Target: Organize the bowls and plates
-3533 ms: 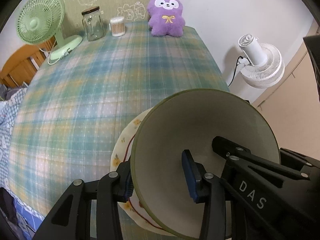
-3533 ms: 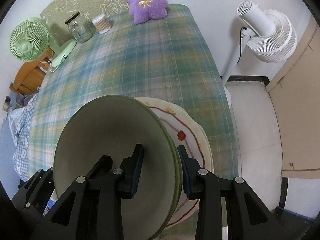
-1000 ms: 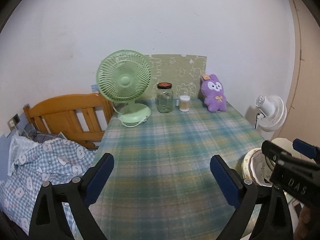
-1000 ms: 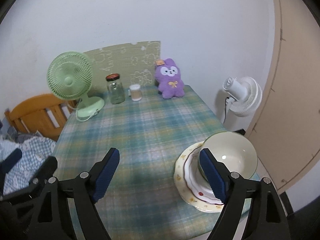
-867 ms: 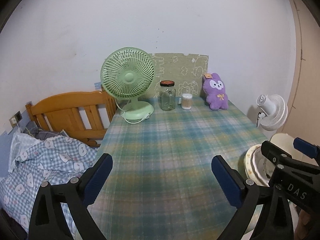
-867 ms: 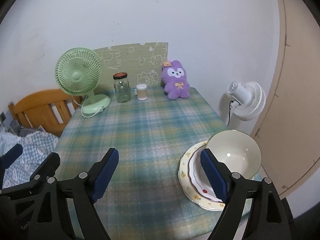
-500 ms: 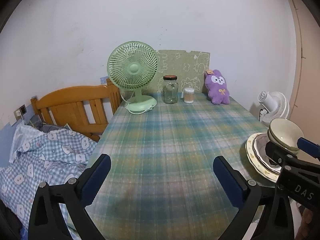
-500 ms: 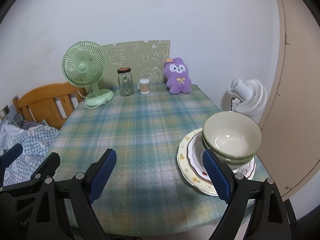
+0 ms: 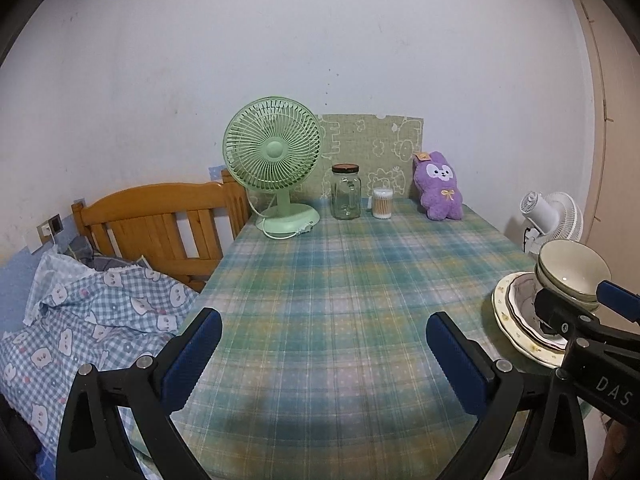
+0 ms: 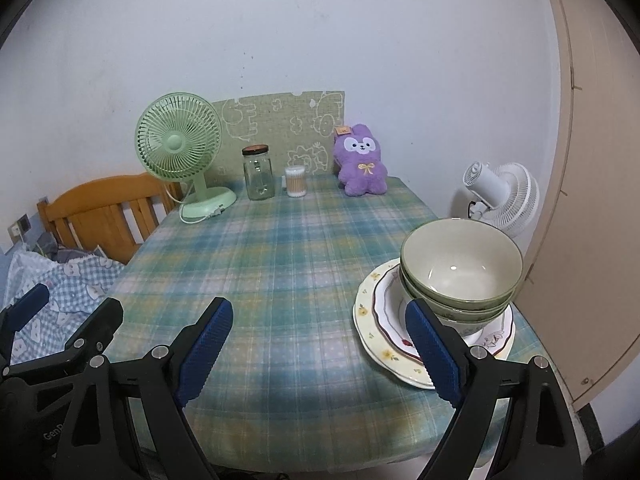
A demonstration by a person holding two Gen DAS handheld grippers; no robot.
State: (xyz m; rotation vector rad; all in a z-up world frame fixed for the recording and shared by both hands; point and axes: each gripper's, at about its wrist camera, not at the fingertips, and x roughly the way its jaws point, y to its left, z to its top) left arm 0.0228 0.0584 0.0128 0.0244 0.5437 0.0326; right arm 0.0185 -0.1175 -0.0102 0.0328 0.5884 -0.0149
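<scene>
Green bowls sit nested in a stack on a red-rimmed plate, which lies on a floral plate at the table's front right corner. The stack also shows in the left wrist view, partly hidden by the right gripper's frame. My left gripper is open and empty above the table's front edge. My right gripper is open and empty, its right finger in front of the plates, apart from them.
A green desk fan, glass jar, cotton-swab tub and purple plush stand along the table's back edge. A white fan stands beside the table at right. A wooden bed frame and checked bedding lie at left.
Both grippers have let go of the green bowl, opened wide and drawn back and up from the stack. The bowl now rests nested in the stack on the plates.
</scene>
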